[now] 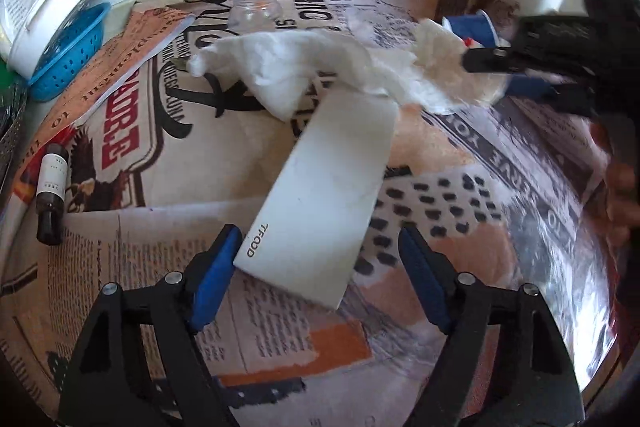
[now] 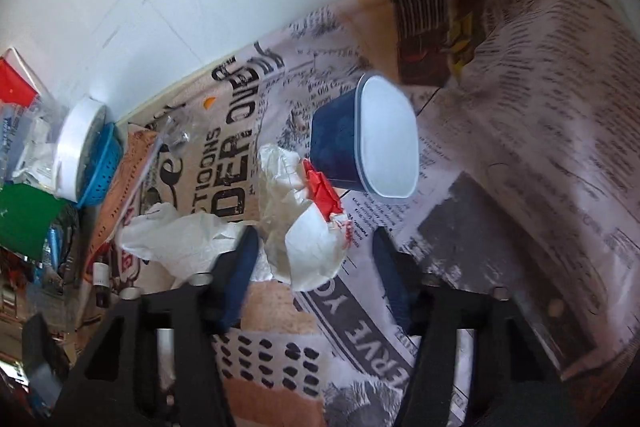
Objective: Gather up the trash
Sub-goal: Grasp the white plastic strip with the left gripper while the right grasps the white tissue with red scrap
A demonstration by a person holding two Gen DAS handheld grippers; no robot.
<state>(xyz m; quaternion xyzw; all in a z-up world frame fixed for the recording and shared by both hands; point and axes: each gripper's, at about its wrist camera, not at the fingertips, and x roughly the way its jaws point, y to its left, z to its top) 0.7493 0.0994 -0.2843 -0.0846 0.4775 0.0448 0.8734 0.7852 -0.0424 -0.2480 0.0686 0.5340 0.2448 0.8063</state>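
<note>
A flat white card marked TFOOD [image 1: 332, 187] lies on the newspaper-print table cover [image 1: 160, 267], and my left gripper [image 1: 320, 267] stands open around its near end. The left pad is at the card's corner; the right pad is apart from it. Beyond the card lies a crumpled white tissue [image 1: 300, 67]. My right gripper [image 2: 316, 259] is open, with a crumpled white and red wrapper [image 2: 316, 239] between its fingers; a gap shows at the right pad. A blue paper cup [image 2: 360, 139] lies on its side just beyond the wrapper. The left wrist view also shows the right gripper [image 1: 492, 75] at the wrapper [image 1: 440, 67].
A clear jar [image 1: 256, 7] stands at the back by the white wall. A brown bottle [image 1: 50, 187] lies at the left, near a blue basket [image 1: 68, 55] and a white container [image 2: 76, 147]. A raised fold of printed cover [image 2: 560, 107] rises at the right. A person's hand [image 1: 620, 187] shows at the right edge.
</note>
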